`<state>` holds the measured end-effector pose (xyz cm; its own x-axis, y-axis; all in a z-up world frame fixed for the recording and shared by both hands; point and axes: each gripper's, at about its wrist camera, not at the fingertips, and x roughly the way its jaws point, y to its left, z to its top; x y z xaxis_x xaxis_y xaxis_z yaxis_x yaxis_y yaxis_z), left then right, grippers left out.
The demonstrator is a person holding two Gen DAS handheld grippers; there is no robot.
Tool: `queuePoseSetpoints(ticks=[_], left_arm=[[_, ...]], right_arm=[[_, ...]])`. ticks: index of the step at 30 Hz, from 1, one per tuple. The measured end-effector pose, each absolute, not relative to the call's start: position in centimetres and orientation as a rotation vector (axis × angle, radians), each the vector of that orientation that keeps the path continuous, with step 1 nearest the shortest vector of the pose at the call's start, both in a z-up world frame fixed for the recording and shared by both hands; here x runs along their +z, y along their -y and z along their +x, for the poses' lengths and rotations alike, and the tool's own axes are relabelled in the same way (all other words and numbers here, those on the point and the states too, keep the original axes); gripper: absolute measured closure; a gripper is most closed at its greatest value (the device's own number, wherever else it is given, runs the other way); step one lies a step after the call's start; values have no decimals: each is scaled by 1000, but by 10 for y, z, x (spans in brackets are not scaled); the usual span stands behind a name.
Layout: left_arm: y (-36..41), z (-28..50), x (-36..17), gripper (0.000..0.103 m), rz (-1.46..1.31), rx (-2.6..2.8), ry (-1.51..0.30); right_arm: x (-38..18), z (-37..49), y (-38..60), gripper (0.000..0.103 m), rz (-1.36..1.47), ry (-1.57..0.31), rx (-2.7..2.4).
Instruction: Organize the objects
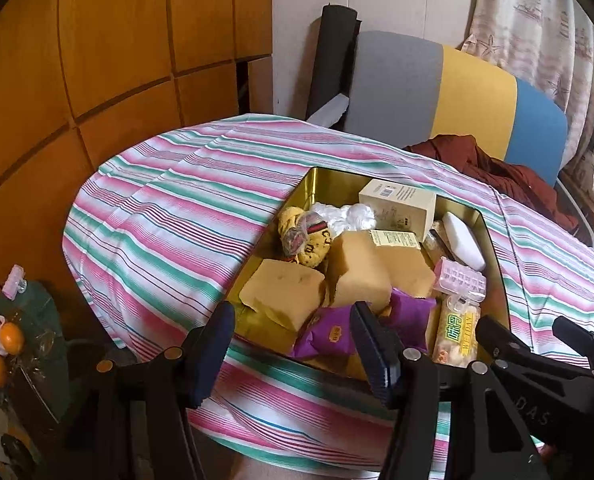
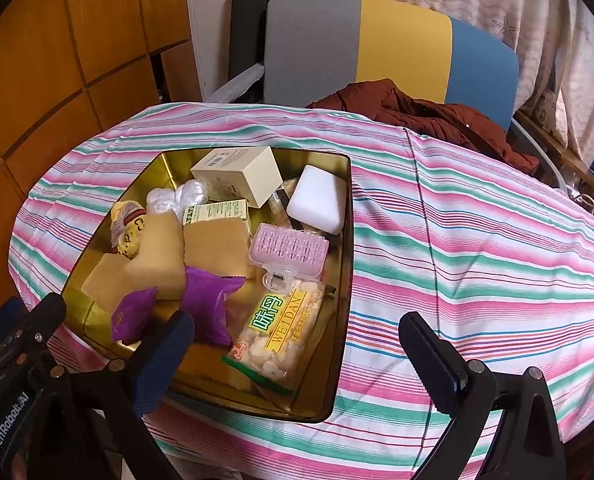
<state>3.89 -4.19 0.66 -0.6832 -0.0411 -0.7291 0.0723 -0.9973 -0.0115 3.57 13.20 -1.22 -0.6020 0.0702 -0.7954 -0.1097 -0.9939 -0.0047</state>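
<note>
Left gripper [image 1: 293, 350]: jaws apart, holding nothing, above near edge of gold tin [image 1: 497, 256].
Right gripper [image 2: 297, 354]: jaws wide, empty.
Tin content: purple packets [image 2: 209, 304], snack bag [image 2: 281, 336].

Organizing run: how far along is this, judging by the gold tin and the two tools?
Done: nothing evident; the gold tin still holds a jumble, from purple packets to the pink roller clip. In hand: nothing; left tool and right tool are open and empty. Left: all sorting.

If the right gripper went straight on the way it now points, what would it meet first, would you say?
Probably the near right edge of the gold tin, or the striped cloth just beside it; the right gripper is open and empty, and depth is unclear.
</note>
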Motion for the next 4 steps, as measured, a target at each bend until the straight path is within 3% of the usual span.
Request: queuePoseSetpoints(ticks=[4], left_arm=[[41,39,7,42,1216,-2822,-43]], right_arm=[[-13,35,-132,0,-1356,-72,2722]])
